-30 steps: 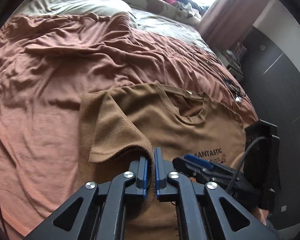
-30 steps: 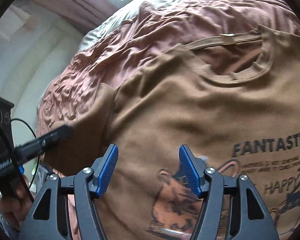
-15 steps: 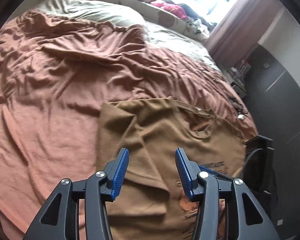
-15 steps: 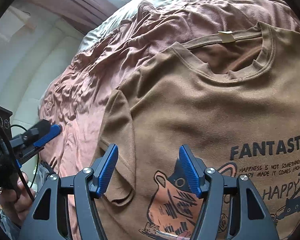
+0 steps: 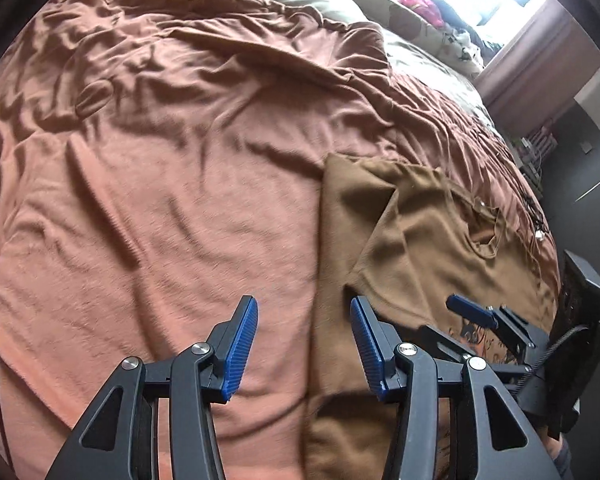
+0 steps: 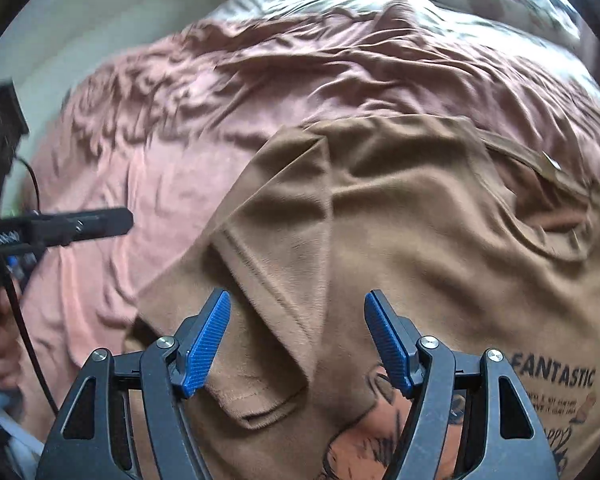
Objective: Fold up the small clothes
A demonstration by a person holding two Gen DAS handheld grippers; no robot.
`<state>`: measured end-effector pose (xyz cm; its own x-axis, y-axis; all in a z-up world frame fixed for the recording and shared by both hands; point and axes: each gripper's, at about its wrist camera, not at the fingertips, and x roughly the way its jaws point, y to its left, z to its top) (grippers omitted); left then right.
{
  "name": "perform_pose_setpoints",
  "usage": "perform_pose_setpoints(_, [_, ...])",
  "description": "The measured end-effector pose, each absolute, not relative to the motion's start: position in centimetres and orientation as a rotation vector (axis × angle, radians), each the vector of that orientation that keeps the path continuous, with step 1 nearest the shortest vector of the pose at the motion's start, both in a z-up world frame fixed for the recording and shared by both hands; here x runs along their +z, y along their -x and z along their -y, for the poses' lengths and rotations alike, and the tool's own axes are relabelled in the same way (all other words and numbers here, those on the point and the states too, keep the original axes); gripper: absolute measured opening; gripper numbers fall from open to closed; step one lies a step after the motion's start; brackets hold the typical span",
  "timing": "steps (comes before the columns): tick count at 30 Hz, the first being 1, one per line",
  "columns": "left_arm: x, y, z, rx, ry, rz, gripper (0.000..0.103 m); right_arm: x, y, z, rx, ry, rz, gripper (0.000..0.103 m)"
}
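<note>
Brown t-shirt [image 6: 440, 248] flat on bed [image 5: 160, 200], sleeve folded in, long axis near-to-far; right claw [image 6: 298, 338] gaping directly over it, nearer, just widened; left claw [image 5: 304, 346] released, straddling its left edge.

"FANTASTIC" in dark caps on front of brown T-shirt [image 6: 440, 240], lower right in right wrist view, beside cartoon print [image 6: 364, 440]. Smaller lines under it, too small to read. Cursive fragment further down at frame edge, illegible. Neck label [image 6: 550, 165] at collar: no legible txt. Left wrist view: shirt print mostly hidden, nothing readable.
</note>
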<state>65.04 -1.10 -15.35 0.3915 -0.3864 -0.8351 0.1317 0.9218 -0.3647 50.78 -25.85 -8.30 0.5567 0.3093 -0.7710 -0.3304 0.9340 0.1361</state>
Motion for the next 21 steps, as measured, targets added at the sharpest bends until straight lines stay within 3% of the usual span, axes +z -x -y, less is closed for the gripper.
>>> perform_pose_setpoints(9, [-17.0,-64.4,-0.3,-0.349,0.250,-1.157,0.050,-10.1,-53.2,22.3,0.268,0.238,-0.920,0.068])
perform_pose_setpoints(11, [-17.1,-64.3,-0.4,-0.354,0.254,-1.155,0.050,-9.6,-53.7,23.4,0.220,0.179,-0.903,0.060])
perform_pose_setpoints(13, [-17.1,-64.1,-0.5,-0.353,0.245,-1.152,0.050,-9.4,-54.1,25.0,0.211,0.098,-0.914,0.034])
perform_pose_setpoints(15, [-17.1,-64.1,-0.5,-0.356,0.244,-1.154,0.050,-9.4,-54.4,27.3,0.176,0.009,-0.919,0.025])
perform_pose_setpoints(21, [-16.9,-63.6,0.1,-0.387,0.236,-1.152,0.050,-9.8,-54.1,33.4,0.131,-0.268,-0.933,0.024])
